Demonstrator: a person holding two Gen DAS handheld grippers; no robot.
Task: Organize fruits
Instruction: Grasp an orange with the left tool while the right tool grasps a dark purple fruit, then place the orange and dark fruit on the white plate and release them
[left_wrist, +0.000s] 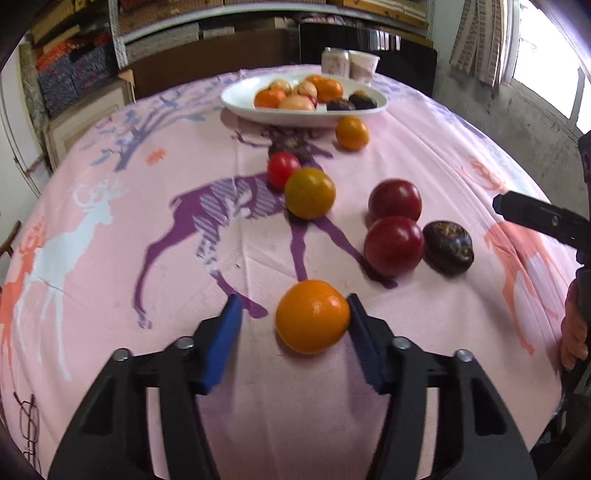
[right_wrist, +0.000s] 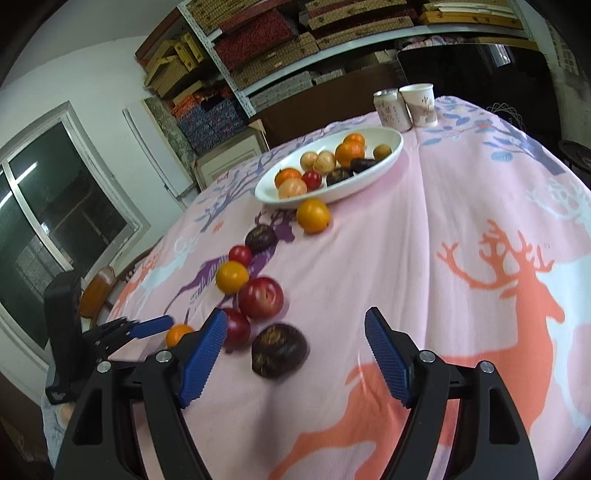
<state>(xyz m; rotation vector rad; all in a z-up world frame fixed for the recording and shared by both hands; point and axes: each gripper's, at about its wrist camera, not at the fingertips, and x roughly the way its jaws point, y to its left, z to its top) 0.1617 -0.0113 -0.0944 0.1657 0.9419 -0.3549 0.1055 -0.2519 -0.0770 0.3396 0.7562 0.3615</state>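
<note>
Now | L gripper (left_wrist: 293, 314) tilted down, spread round orange (left_wrist: 312, 315) | R gripper (right_wrist: 295, 332) spread, low over cloth (right_wrist: 424, 221)

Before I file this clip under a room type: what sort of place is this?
Probably a storeroom or home workspace, not a kitchen: shelves packed with boxes, a table under a pink deer cloth, bare concrete floor.

A storeroom-like room in a home or small shop: metal shelves (right_wrist: 258, 70) stacked with patterned gift boxes (right_wrist: 255, 40), cardboard cartons (left_wrist: 207, 62) below, a bare concrete floor (left_wrist: 517, 122), and a surface draped in a pink deer-print cloth (right_wrist: 443, 206).
</note>
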